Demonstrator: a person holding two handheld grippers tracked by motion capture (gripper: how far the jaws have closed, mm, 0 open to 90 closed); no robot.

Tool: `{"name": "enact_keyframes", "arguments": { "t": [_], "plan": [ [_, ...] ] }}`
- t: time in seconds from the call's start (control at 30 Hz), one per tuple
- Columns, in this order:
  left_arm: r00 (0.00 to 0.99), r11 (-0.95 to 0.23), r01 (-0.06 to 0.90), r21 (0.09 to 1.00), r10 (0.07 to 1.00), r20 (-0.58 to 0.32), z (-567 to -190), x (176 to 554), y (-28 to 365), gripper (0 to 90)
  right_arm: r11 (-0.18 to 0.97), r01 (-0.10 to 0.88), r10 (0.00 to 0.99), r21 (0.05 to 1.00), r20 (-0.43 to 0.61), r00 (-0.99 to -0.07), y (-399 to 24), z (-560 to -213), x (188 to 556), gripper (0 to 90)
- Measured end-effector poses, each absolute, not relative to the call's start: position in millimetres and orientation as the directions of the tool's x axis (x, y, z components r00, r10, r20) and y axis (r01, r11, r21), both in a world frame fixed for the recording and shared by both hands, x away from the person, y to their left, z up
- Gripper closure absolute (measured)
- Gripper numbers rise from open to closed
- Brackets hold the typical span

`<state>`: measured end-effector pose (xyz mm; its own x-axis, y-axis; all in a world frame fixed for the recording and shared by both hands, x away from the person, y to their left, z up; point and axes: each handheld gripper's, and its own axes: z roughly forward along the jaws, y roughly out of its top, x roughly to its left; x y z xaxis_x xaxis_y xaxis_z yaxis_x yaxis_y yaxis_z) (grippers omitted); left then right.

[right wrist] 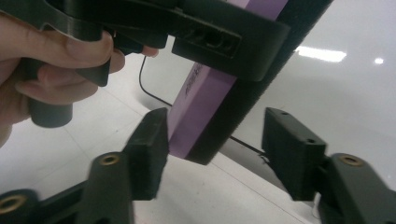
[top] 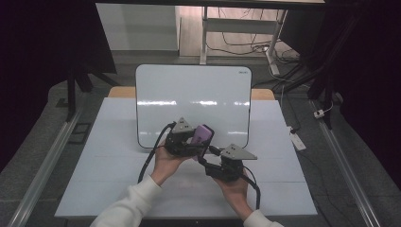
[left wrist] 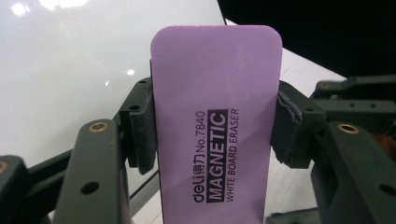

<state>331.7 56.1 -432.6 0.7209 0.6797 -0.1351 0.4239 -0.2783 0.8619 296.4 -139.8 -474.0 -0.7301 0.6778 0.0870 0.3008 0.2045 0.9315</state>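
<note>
Purple rectangular magnetic whiteboard eraser [left wrist: 215, 121], foam-faced with a black felt underside, is held above the white bench [top: 108, 179], just in front of the near edge of the glossy white rectangular whiteboard [top: 189, 94] with a dark rim that lies flat on it. Left tongs [top: 195, 142] are clamped on the eraser: in the left gripper view both black pads press its two long edges, with the printed face turned to the camera and the rounded top end standing clear above the jaws. Right tongs [right wrist: 212, 149] stand spread on either side of the eraser's lower end; in the right gripper view the left pad sits at or just beside the purple face, contact not certain, while the right pad stands clearly apart from the black felt side. Person's left hand [right wrist: 37, 60] grips the left tool's handle. In the high view the right tool sits just beside the left, nearer the person.
</note>
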Motion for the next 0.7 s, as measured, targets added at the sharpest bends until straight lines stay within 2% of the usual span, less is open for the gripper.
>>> {"name": "enact_keyframes", "arguments": {
  "t": [0.2, 0.27, 0.47, 0.57, 0.7],
  "plan": [
    [0.713, -0.261, 0.414, 0.872, 0.689, -0.132, -434.6, 330.1, 54.1, 41.1, 0.175, 0.334, 0.685, 0.926, 0.129, -0.717, -133.3, -474.6, 299.3, 48.7],
    [0.710, -0.268, 0.403, 0.875, 0.695, -0.113, -435.0, 328.8, 52.7, 41.1, 0.186, 0.331, 0.704, 0.925, 0.109, -0.702, -130.6, -474.4, 298.4, 51.8],
    [0.714, -0.237, 0.422, 0.875, 0.682, -0.160, -436.0, 329.7, 55.9, 41.0, 0.186, 0.340, 0.711, 0.922, 0.113, -0.694, -134.7, -472.2, 299.2, 59.5],
    [0.712, -0.233, 0.427, 0.874, 0.682, -0.167, -436.3, 329.1, 57.0, 40.4, 0.208, 0.324, 0.721, 0.923, 0.079, -0.689, -136.1, -470.7, 298.8, 62.4],
    [0.710, -0.252, 0.422, 0.871, 0.689, -0.145, -434.4, 326.1, 61.8, 33.1, 0.237, 0.313, 0.726, 0.920, 0.046, -0.686, -138.2, -468.4, 298.8, 63.9]
  ]
}}
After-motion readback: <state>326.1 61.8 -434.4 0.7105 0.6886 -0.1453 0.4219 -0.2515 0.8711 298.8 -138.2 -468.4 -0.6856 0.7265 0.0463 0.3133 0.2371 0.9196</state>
